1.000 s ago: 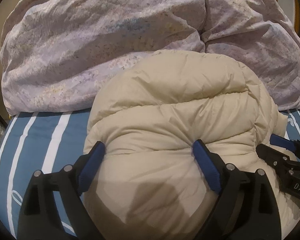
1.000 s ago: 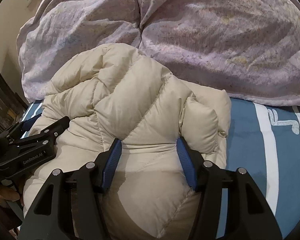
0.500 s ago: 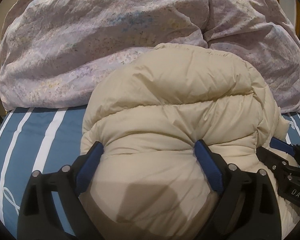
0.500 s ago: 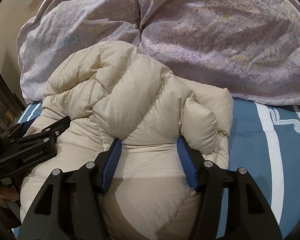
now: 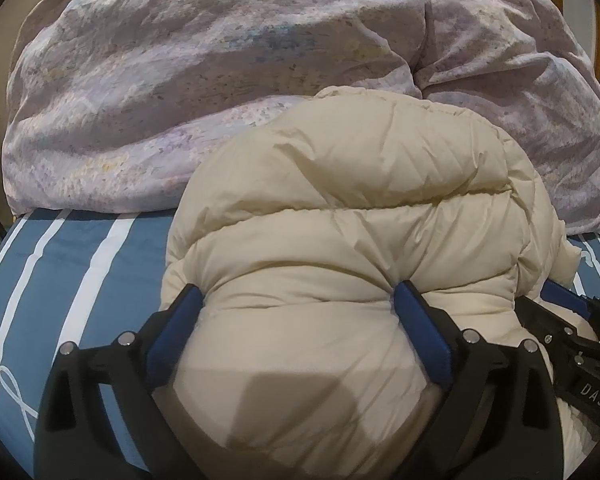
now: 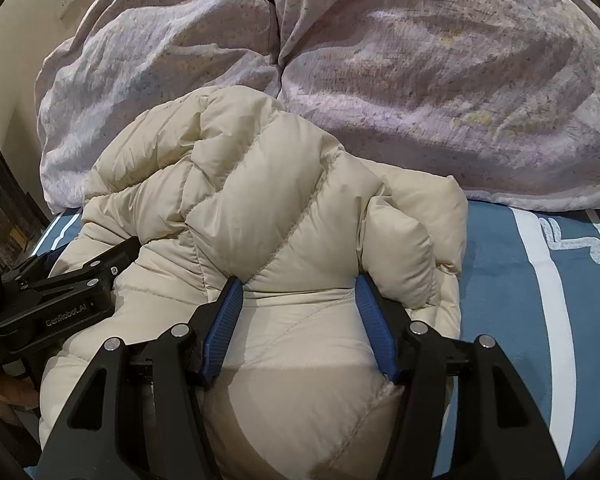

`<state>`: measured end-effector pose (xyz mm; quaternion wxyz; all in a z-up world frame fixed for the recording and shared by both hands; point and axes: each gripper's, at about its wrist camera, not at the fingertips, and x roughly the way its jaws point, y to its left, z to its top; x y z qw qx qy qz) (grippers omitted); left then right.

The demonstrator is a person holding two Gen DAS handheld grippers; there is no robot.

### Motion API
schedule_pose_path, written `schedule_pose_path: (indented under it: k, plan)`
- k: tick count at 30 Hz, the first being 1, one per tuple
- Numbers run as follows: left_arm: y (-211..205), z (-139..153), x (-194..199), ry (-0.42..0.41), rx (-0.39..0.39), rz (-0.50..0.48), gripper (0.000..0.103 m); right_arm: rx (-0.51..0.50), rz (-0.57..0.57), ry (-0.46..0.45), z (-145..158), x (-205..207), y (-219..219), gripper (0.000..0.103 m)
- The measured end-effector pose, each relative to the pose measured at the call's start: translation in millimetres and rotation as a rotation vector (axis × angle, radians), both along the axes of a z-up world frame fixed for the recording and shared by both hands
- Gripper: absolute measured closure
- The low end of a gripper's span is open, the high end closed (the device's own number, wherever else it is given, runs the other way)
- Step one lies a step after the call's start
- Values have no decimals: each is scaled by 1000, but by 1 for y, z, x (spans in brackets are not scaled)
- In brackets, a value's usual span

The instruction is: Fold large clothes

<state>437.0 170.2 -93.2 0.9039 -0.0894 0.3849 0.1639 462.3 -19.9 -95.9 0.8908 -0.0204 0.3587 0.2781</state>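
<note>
The bed point(image 5: 80, 256), covered in a blue sheet with white stripes, carried everything. Behind the jacket, a crumpled lilac duvet point(image 5: 204, 80) was heaped against the far end of the bed. The cream puffer jacket point(image 5: 352, 216) lay bunched in a thick roll in front of that duvet, its far edge touching it. The left tool point(image 5: 298, 308) sat at the jacket's near left end, its jaws very wide and just opened further, with a fat bulge of padding between the blue pads point(image 5: 422, 338), which dented the fabric. The right tool point(image 6: 300, 304) gripped the jacket's near right end at a middling width, its blue pads pressed into the quilting.
</note>
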Motion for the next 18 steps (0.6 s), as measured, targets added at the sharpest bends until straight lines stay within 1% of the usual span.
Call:
schedule_pose_path:
  k: [8,18]
  plan:
    - [2,-2,-7,-15,-13,11,4,13,-5,-24,-2,-2,-2,41]
    - [12,-4,-9,-27,-37,14,3,17,-7,-27,-2,-4,-2,41]
